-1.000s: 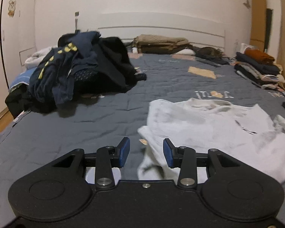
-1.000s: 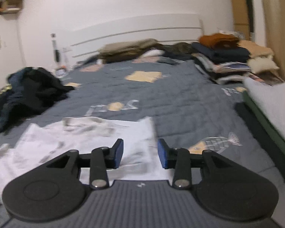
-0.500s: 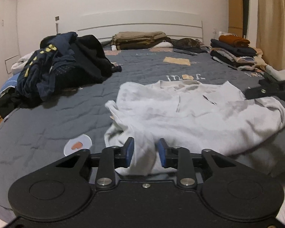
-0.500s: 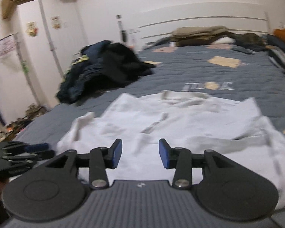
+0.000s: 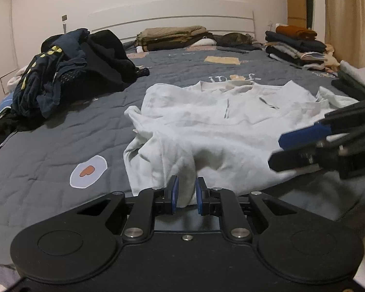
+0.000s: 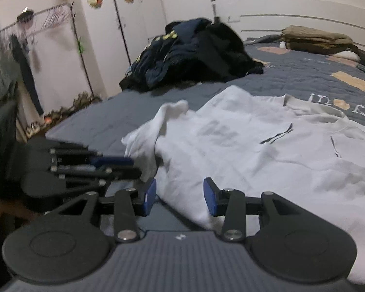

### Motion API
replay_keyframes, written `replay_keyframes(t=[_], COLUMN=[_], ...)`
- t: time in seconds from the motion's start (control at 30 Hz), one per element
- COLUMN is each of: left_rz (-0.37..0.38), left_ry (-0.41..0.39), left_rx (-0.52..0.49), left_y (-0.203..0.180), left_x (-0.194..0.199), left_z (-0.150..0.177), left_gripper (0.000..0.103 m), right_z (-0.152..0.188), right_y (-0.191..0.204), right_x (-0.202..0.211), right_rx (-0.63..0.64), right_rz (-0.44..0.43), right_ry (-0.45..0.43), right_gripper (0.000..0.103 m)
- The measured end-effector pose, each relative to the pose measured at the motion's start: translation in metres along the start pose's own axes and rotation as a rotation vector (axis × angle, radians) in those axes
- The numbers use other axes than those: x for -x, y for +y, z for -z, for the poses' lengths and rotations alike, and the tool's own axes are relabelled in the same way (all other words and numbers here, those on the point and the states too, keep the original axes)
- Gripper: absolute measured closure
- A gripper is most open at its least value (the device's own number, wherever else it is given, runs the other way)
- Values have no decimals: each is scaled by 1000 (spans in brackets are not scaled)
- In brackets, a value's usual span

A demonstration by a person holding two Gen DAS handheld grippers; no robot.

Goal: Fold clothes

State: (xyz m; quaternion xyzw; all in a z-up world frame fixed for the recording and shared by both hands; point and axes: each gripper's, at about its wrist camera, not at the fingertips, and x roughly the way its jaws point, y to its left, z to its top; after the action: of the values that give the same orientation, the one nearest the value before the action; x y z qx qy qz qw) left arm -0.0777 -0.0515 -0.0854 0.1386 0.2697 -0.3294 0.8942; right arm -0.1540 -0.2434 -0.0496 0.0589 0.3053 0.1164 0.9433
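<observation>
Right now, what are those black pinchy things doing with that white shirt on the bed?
A person is folding clothes with a gripper in each hand. The left gripper is shut on the near edge of the white shirt, which lies spread out and rumpled on the grey bedspread. The right gripper is open, with the shirt's edge lying between its fingers but not pinched. No fold is made yet. A heap of dark clothes waits further back.
</observation>
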Motion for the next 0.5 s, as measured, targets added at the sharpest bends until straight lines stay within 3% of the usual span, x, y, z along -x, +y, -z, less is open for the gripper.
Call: replay_keyframes(t=[0.5], left_rz=[-37], left_ry=[49], left_rx=[-30], left_y=[-2], left_x=[-27], left_z=[5], left_gripper=[81], right_z=[8], right_y=[2], right_x=[-19], right_rx=[57], right_rz=[4], right_ry=[51], right_gripper=[61])
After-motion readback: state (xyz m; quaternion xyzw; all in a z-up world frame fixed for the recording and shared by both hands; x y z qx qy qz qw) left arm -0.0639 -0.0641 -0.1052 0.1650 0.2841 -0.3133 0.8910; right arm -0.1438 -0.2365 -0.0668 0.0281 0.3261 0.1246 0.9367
